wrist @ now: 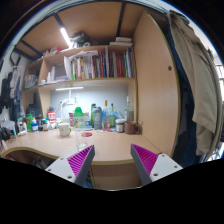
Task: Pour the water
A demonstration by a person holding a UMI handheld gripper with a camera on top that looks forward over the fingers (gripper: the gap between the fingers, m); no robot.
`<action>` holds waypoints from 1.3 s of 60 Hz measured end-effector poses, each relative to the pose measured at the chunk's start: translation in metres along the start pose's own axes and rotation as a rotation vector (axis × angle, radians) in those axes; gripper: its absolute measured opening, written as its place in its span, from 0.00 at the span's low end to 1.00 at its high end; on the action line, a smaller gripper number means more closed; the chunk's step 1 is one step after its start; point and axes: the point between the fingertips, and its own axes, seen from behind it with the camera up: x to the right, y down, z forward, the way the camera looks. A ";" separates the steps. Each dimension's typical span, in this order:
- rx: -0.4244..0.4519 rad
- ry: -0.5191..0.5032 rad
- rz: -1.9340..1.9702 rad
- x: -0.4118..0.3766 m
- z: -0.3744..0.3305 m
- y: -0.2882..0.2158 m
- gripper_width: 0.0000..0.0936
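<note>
Looking along its two fingers toward a desk (pixel 70 146), the gripper (pixel 113 161) hangs in the air with nothing held. Its fingers stand apart, the purple pads (pixel 82 159) facing each other across a clear gap through which the front edge of the desk shows.

The desk is a pale curved top set against a white wall. At its back stands a row of containers: a green bottle (pixel 79 117) near the middle of the desk, a taller clear bottle (pixel 98 117) just beside it on the side nearer the cabinet, and a white cup (pixel 65 129) on the other side of the green bottle. Which of these holds water cannot be told. All of them stand well beyond the fingertips, none between the fingers. More small bottles and jars crowd the far end of the desk, too small to tell apart.

Above the desk hangs a wooden shelf (pixel 95 79) filled with upright books (pixel 98 65). A tall wooden cabinet (pixel 155 85) rises at the end of the desk, and beyond it dark clothing (pixel 190 70) hangs down. A strip light (pixel 66 37) glows on the ceiling over the shelf.
</note>
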 end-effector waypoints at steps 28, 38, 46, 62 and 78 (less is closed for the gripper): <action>-0.004 -0.096 -0.049 -0.066 0.068 0.023 0.86; -0.010 -0.156 -0.056 -0.119 0.129 0.031 0.86; -0.001 -0.149 -0.110 -0.145 0.181 0.029 0.86; -0.001 -0.099 -0.080 -0.171 0.265 0.025 0.85; 0.019 -0.076 -0.008 -0.173 0.284 0.021 0.47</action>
